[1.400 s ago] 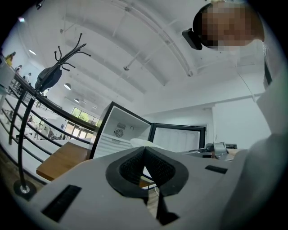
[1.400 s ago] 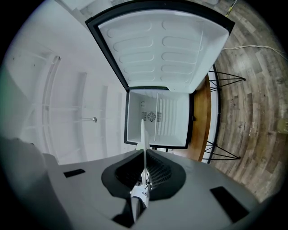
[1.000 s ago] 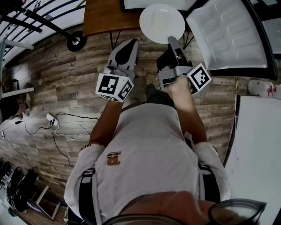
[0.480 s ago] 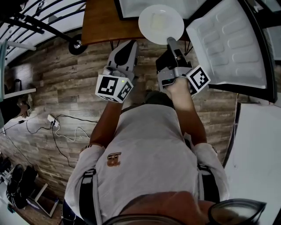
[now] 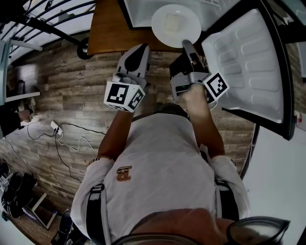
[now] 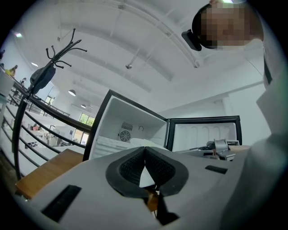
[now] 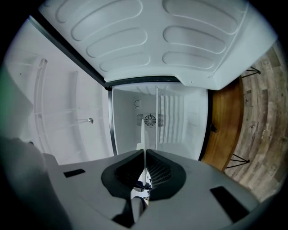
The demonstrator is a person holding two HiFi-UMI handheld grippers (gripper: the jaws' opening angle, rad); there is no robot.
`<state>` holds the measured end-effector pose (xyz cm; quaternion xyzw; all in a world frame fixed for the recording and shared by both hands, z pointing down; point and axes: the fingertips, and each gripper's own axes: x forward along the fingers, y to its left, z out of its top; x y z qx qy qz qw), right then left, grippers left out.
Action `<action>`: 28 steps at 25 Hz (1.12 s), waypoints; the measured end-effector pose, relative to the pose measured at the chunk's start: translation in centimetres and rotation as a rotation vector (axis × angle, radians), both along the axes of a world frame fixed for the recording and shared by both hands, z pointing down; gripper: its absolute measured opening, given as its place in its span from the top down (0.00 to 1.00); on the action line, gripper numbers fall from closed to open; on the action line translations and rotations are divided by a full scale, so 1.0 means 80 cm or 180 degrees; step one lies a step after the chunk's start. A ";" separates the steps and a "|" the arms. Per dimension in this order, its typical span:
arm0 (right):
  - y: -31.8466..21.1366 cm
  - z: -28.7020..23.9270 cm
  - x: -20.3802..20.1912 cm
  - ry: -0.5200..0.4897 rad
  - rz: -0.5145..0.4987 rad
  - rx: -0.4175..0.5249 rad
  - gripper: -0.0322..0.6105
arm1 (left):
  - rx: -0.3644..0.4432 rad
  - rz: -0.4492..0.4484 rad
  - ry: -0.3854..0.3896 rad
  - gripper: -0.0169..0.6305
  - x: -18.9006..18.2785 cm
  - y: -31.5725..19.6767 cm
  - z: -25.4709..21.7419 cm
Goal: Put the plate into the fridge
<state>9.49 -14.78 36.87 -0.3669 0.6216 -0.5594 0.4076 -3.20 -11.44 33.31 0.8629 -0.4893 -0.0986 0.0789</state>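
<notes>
A round white plate [image 5: 176,25] hangs in front of the open fridge [image 5: 143,9], gripped at its near rim by my right gripper [image 5: 185,44], which is shut on it. In the right gripper view the plate [image 7: 144,134] shows edge-on as a thin white line between the jaws of the right gripper [image 7: 144,152], with the fridge's back wall and fan [image 7: 150,120] straight ahead. My left gripper [image 5: 138,48] is beside it on the left, shut and holding nothing. Seen in its own view, the left gripper [image 6: 145,150] points at the fridge [image 6: 130,130].
The fridge door [image 5: 244,57] stands swung open on the right, its white inner liner facing me. A brown wooden table [image 5: 107,24] carries the fridge. A black railing [image 5: 48,19] runs at the far left, and cables [image 5: 67,136] lie on the plank floor.
The fridge and its open door have drawn closer and fill more of the head view. Both grippers keep their pose, and the plate stays in the right one.
</notes>
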 end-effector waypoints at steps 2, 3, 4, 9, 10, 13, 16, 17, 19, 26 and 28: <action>-0.013 -0.002 0.004 -0.0003 -0.0046 0.0026 0.89 | 0.0015 -0.0027 -0.0012 0.95 0.008 -0.012 0.000; -0.016 -0.003 0.004 0.0002 -0.0069 0.0035 0.89 | 0.0019 -0.0039 -0.0009 0.95 0.010 -0.014 0.000; -0.017 -0.004 0.003 0.0008 -0.0090 0.0039 0.89 | 0.0022 -0.0050 -0.0004 0.95 0.011 -0.016 0.001; -0.020 0.000 0.004 0.0030 -0.0147 0.0043 0.89 | 0.0034 -0.0069 0.0010 0.95 0.019 -0.016 0.006; -0.027 0.000 0.007 0.0038 -0.0155 0.0053 0.89 | 0.0032 -0.0077 0.0013 0.95 0.022 -0.022 0.008; -0.074 0.007 0.027 0.0038 -0.0187 0.0059 0.89 | 0.0006 -0.0114 -0.0006 0.95 0.045 -0.063 0.020; -0.105 0.015 0.038 0.0027 -0.0194 0.0030 0.89 | -0.0030 -0.0128 -0.0071 0.95 0.059 -0.088 0.030; -0.110 0.015 0.038 0.0026 -0.0195 0.0021 0.89 | -0.0028 -0.0133 -0.0082 0.95 0.059 -0.092 0.030; -0.118 0.010 0.036 0.0036 -0.0194 0.0010 0.89 | -0.0015 -0.0147 -0.0079 0.95 0.056 -0.100 0.026; -0.144 0.001 0.036 0.0084 -0.0103 -0.0021 0.89 | -0.0031 -0.0098 -0.0099 0.95 0.052 -0.126 0.015; -0.154 -0.006 0.034 0.0097 -0.0055 -0.0029 0.89 | -0.0020 -0.0053 -0.0098 0.95 0.047 -0.135 0.010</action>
